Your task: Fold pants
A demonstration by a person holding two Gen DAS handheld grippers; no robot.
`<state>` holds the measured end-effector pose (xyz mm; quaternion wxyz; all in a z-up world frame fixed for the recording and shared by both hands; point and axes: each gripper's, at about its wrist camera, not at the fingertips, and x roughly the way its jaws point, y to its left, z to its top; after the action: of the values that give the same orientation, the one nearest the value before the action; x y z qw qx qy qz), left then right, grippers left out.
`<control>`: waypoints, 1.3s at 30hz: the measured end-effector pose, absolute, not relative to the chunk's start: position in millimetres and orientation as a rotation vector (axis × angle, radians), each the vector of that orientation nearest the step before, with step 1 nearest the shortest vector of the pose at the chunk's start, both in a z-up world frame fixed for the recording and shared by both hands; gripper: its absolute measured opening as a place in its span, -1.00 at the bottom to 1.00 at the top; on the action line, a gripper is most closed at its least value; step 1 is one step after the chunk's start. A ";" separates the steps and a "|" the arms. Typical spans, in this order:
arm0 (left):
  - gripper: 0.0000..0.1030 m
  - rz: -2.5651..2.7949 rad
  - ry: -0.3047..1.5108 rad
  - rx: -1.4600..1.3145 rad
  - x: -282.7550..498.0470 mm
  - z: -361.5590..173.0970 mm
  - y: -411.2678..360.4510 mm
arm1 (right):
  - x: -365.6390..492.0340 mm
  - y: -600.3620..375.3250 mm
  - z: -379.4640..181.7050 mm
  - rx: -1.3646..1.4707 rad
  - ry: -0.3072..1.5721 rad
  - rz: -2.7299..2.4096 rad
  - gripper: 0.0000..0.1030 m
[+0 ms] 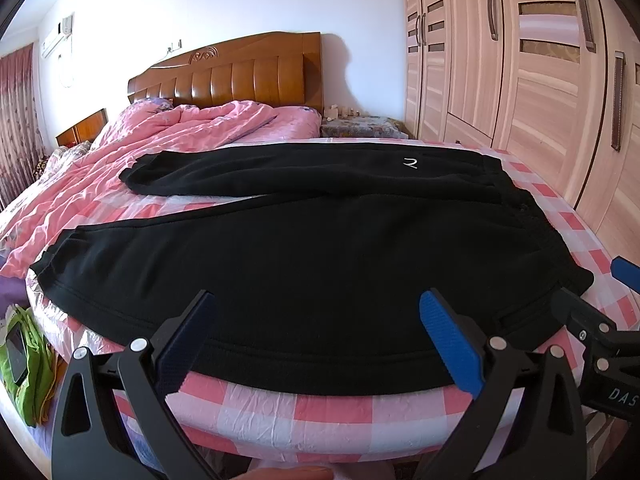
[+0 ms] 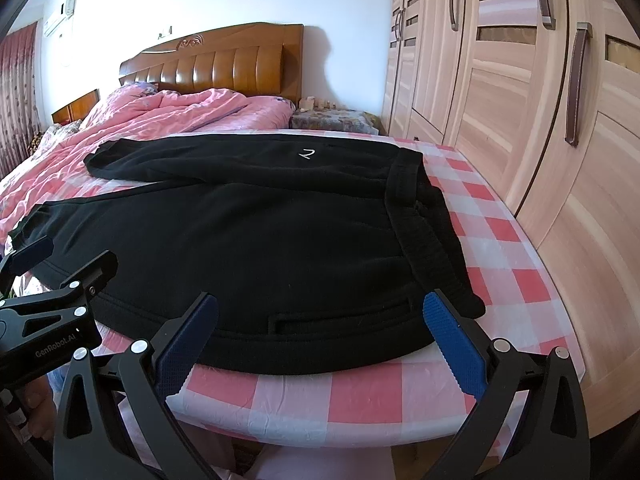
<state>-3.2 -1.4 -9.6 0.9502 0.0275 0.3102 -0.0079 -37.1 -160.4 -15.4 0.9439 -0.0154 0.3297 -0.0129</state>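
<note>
In the left wrist view, the black pants (image 1: 304, 240) are spread flat on the checked bed (image 1: 332, 412), and the left gripper (image 1: 316, 340) is held wide open. In the right wrist view, the right gripper (image 2: 320, 340) is held wide open by the waistband (image 2: 424, 236).

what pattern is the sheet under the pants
Pink-and-white check on the sheet, under the black pants; clearest in the right wrist view.

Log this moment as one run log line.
stage: pre-grasp | pants: flat on bed, legs apart, unfolded | left gripper: open, near edge | right gripper: open, by waistband
</note>
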 end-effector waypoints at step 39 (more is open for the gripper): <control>0.97 -0.018 0.654 0.055 -1.9 -12.7 -1.7 | -36.7 -163.2 -18.9 -0.005 0.684 -0.025 0.92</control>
<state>-1.9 -1.7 -12.7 0.9466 0.0272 0.3212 -0.0090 -36.7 -163.2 -18.9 0.9420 -0.0025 0.3354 -0.0121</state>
